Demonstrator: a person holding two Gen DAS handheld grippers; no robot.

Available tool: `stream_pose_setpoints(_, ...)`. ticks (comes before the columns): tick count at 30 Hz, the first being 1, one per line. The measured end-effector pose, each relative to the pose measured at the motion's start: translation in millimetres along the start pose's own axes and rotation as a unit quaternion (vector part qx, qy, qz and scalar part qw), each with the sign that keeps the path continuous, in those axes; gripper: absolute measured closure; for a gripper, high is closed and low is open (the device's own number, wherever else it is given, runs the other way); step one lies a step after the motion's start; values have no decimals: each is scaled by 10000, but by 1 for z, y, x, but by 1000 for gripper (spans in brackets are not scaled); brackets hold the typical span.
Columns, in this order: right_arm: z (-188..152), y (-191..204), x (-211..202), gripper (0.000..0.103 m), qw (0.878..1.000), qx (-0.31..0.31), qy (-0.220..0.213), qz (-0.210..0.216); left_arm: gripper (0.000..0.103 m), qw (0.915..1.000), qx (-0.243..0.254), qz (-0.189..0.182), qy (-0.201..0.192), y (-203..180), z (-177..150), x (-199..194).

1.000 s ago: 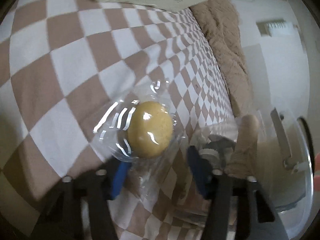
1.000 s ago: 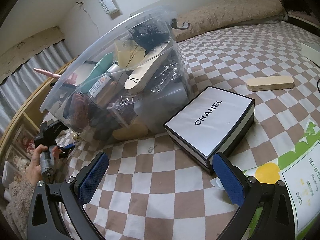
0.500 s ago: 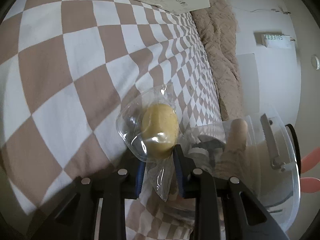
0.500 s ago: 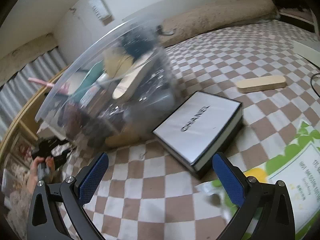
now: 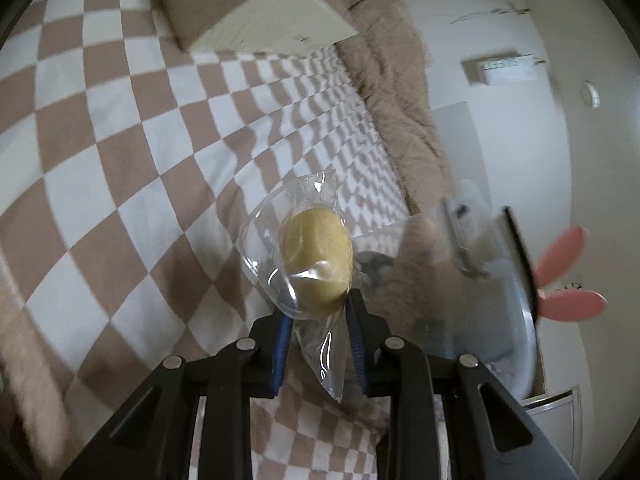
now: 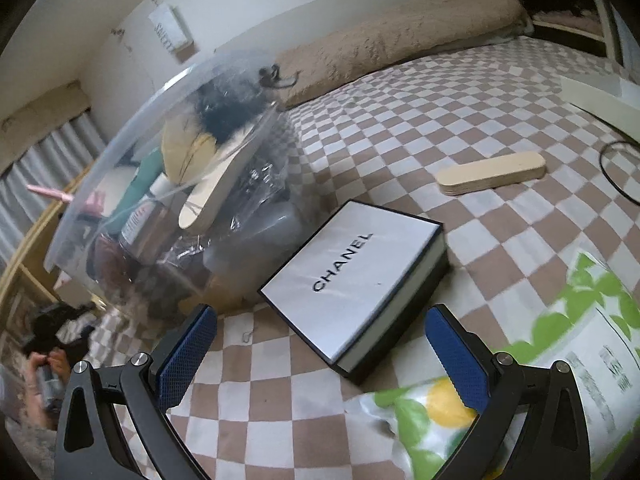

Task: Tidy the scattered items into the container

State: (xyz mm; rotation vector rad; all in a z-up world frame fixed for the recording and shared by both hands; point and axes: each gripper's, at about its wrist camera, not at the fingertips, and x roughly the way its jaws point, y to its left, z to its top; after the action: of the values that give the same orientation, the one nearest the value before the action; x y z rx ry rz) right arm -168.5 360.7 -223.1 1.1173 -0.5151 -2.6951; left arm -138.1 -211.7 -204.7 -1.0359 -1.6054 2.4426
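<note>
In the left wrist view my left gripper (image 5: 318, 312) is shut on a yellow egg-shaped sponge in a clear plastic wrapper (image 5: 316, 260), lifted off the checkered bedspread (image 5: 120, 152). The clear plastic container (image 5: 492, 280) is just to its right. In the right wrist view the same container (image 6: 180, 184), packed with several items, stands at the left, and a white CHANEL box (image 6: 356, 280) lies beside it. My right gripper (image 6: 320, 356) hangs open above the bedspread in front of that box, holding nothing. A hand with the left gripper shows dimly at the lower left.
A stack of wooden sticks (image 6: 492, 174) lies on the bed beyond the box. A green-and-white printed packet (image 6: 532, 392) is at the right front. A beige box (image 5: 248, 8) sits further up the bed, a fuzzy tan blanket (image 6: 392, 44) along the wall, and a black cable (image 6: 616, 168) at the right.
My left gripper closed on the wrapped yellow sponge and lifted it off the bedspread towards the container. The right gripper drifted slightly and stayed open.
</note>
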Motion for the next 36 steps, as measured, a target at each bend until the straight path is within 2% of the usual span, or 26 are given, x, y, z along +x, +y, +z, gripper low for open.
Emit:
stream_pose_setpoints(4, 6, 11, 10, 0, 9986, -368, -25, -371, 76, 9993, 342, -18, -135, -13, -11, -16)
stream_pose_setpoints(6, 12, 9, 8, 0, 9983, -347, -98, -462, 76, 9986, 508, -25, -154, -17, -20, -23)
stream_pose_setpoints(11, 32, -22, 1, 0, 9970, 241, -62, -728, 76, 9977, 655, -150, 60, -19, -42, -29)
stream_pose_setpoints(13, 38, -36, 0, 0, 9948, 560, 6, -856, 81, 9967, 734, -262, 209, -20, -54, -32)
stream_pose_setpoints(14, 42, -43, 1, 0, 9940, 678, 37, -862, 88, 9963, 761, -313, 257, -20, -59, -34)
stream_pose_setpoints(17, 54, -49, 5, 0, 9928, 747, -7, -934, 89, 9937, 991, -337, 401, -25, -75, -36)
stream_pose_setpoints(19, 61, -50, 9, 6, 9926, 685, -32, -1003, 89, 9932, 1017, -314, 470, -24, -81, -36)
stream_pose_setpoints(20, 65, -51, 13, 21, 9920, 678, -12, -1065, 89, 9933, 1021, -270, 480, -24, -80, -34)
stream_pose_setpoints(21, 67, -51, 17, 31, 9913, 682, 28, -1121, 89, 9933, 1032, -190, 475, -22, -81, -34)
stream_pose_setpoints(25, 75, -56, 39, 35, 9899, 609, 274, -1252, 89, 9927, 1136, 321, 245, -18, -72, -30)
stream_pose_setpoints(26, 76, -58, 44, 35, 9896, 632, 328, -1250, 86, 9921, 1154, 454, 184, -17, -69, -28)
stream_pose_setpoints(28, 79, -63, 53, 35, 9902, 780, 438, -1068, 63, 9907, 1198, 618, 162, -7, -73, -33)
stream_pose_setpoints(29, 81, -65, 58, 36, 9902, 841, 492, -1001, 45, 9902, 1204, 684, 150, -7, -72, -30)
stream_pose_setpoints(30, 82, -67, 61, 37, 9899, 855, 546, -986, 39, 9893, 1235, 759, 145, -7, -71, -26)
stream_pose_setpoints(32, 82, -70, 73, 40, 9891, 885, 738, -921, 39, 9858, 1357, 980, 126, -8, -69, -19)
stream_pose_setpoints(36, 79, -70, 77, 41, 9899, 902, 919, -596, 36, 9714, 1778, 1572, 121, -17, -66, 5)
